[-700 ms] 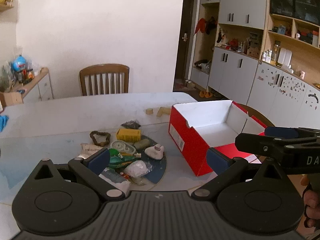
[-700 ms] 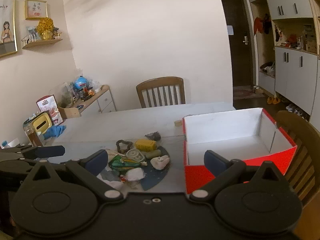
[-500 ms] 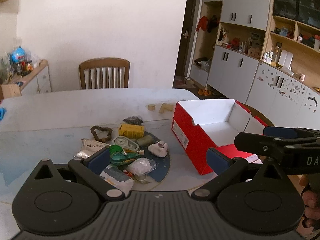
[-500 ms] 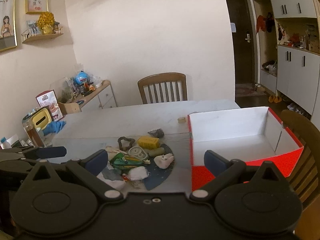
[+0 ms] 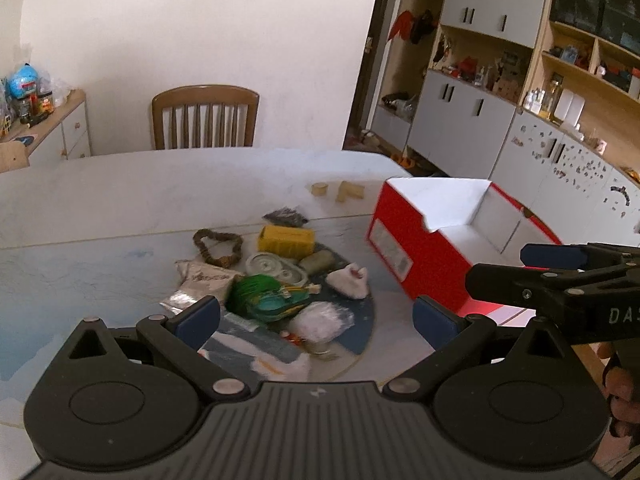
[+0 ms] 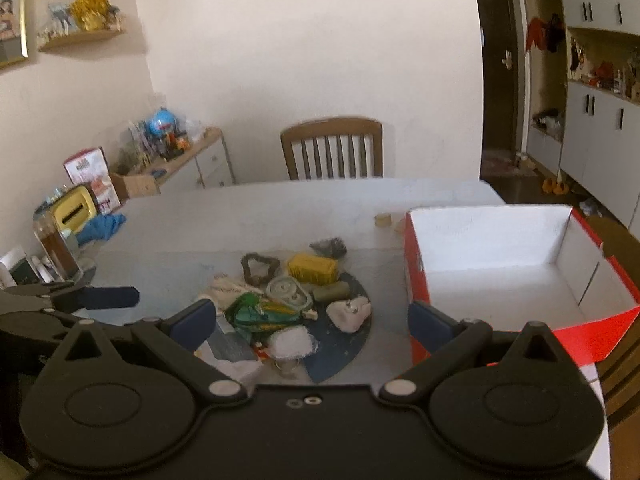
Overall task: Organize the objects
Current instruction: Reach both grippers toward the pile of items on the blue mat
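A pile of small things lies on a dark round mat on the white table: a yellow box, a green packet, a bead loop, a white crumpled bag, a silver sachet. To the right stands an empty red box with a white inside. My left gripper hovers open above the pile's near edge. My right gripper is open too, over the same spot.
A wooden chair stands at the table's far side. Small wooden blocks lie behind the red box. Jars and a yellow box crowd the table's left end. A second chair sits right of the box.
Both grippers have moved forward toward the pile and tipped downward, so the table fills more of each view. Both stay wide open.
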`<state>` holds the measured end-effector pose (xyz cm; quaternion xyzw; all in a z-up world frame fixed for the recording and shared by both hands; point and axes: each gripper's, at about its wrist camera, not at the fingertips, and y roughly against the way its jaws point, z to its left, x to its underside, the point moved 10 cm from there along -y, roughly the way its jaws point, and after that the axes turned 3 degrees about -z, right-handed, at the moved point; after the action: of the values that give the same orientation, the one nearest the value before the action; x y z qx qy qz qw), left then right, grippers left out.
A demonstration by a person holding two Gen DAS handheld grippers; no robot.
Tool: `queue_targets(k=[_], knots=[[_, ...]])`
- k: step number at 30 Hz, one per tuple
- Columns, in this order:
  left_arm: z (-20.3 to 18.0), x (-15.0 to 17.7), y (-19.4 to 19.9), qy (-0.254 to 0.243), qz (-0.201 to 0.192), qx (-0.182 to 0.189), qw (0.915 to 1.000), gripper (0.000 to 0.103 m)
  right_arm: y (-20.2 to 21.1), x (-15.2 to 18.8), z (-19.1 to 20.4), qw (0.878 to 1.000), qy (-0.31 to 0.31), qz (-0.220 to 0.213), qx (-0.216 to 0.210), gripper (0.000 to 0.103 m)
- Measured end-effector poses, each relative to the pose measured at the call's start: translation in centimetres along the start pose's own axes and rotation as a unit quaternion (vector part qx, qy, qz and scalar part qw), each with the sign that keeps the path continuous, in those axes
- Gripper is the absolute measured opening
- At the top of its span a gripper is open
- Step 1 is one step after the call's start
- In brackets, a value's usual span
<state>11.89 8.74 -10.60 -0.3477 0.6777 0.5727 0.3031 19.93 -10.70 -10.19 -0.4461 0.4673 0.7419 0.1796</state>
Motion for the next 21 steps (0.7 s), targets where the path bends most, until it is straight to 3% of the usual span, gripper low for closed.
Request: queue_targets(k=[14,21], knots=[[6.7,1.9,-5.0,0.012,0.058,-0.033,0.9977,0.103,-6.6,2.1,0.4,0.997,-0.015,0.067,0.028,0.1],[8.4,3.0,-7.7,0.026,0.091,-0.009,0.9955,0.103,-10.2,3.7,0.8,0.994,-0.017,0.104,0.029,0.098]])
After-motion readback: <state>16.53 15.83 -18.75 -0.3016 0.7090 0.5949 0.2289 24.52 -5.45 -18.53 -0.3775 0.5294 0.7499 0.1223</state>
